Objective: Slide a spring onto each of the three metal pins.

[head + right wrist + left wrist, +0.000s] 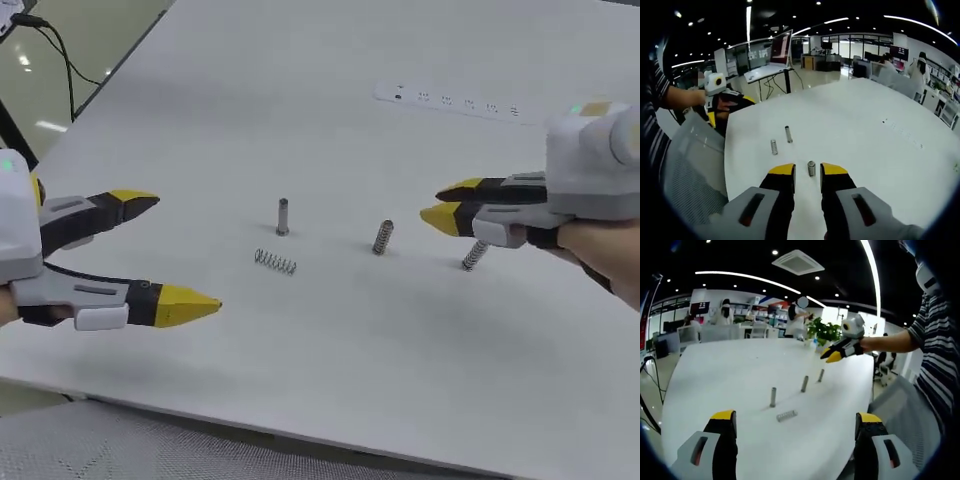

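Three metal pins stand in a row on the white table [330, 380]. The left pin [283, 215] [773, 396] [788, 134] is bare. A spring sits on the middle pin [383, 237] [804, 383] [774, 146] and on the right pin [475, 254] [821, 375] [811, 168]. One loose spring [275, 262] [786, 415] lies flat in front of the bare pin. My left gripper [180, 255] [796, 416] hovers wide open, left of the loose spring. My right gripper [438, 204] [808, 170] is narrowly open, holds nothing, and hangs above the table beside the right pin.
A white power strip [450, 102] lies at the back right of the table. A black cable [62, 55] hangs off the far left edge. A grey mesh chair [110, 445] sits below the near table edge. People stand at desks in the background [725, 312].
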Demonstrator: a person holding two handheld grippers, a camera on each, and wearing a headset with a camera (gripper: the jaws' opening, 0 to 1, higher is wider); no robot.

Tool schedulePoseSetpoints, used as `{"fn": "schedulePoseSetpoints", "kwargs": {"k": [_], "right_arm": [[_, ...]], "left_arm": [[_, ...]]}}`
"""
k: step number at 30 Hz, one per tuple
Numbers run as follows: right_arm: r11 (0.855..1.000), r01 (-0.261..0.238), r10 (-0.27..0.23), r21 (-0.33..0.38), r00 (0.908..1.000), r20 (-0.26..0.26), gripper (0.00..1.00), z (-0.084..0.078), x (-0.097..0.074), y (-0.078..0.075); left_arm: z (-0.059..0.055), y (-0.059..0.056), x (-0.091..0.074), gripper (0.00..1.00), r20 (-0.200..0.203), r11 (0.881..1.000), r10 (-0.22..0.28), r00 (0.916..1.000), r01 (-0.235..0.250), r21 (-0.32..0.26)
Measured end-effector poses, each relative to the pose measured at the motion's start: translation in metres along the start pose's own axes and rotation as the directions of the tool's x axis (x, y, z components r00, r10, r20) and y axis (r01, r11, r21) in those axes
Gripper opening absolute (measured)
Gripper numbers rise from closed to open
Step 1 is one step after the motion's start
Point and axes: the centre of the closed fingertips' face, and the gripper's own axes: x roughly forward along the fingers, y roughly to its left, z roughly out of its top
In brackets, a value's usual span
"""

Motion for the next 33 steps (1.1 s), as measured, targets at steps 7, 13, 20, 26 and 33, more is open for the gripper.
{"fn": "schedulePoseSetpoints", "kwargs": {"k": [7, 13, 20, 26, 33], "right_arm": [[0.999, 0.001, 0.000, 0.041, 0.9997, -0.023, 0.18, -0.026, 0.001, 0.008], [0.999, -0.004, 0.005, 0.054, 0.9997, -0.024, 0.18, -0.032, 0.004, 0.018], [0.998, 0.011, -0.010, 0.069, 0.9999, -0.013, 0.18, -0.030, 0.005, 0.023], [0.999, 0.019, -0.017, 0.041, 0.9992, -0.035, 0.18, -0.037, 0.008, 0.036], [0.998, 0.018, -0.016, 0.068, 0.9995, -0.027, 0.18, -0.044, 0.008, 0.041]], "left_arm": [[0.000, -0.002, 0.000, 0.94, -0.003, 1.000, -0.010, 0.9999, 0.010, -0.007], [-0.003, -0.003, -0.001, 0.94, -0.008, 1.000, -0.019, 0.9998, 0.019, -0.009], [-0.001, -0.002, 0.002, 0.94, -0.004, 0.999, -0.041, 0.9992, 0.041, -0.006], [0.004, -0.001, 0.006, 0.93, 0.006, 0.998, -0.062, 0.9981, 0.062, -0.010], [0.004, 0.002, 0.006, 0.93, -0.003, 0.998, -0.066, 0.9978, 0.066, 0.006]]}}
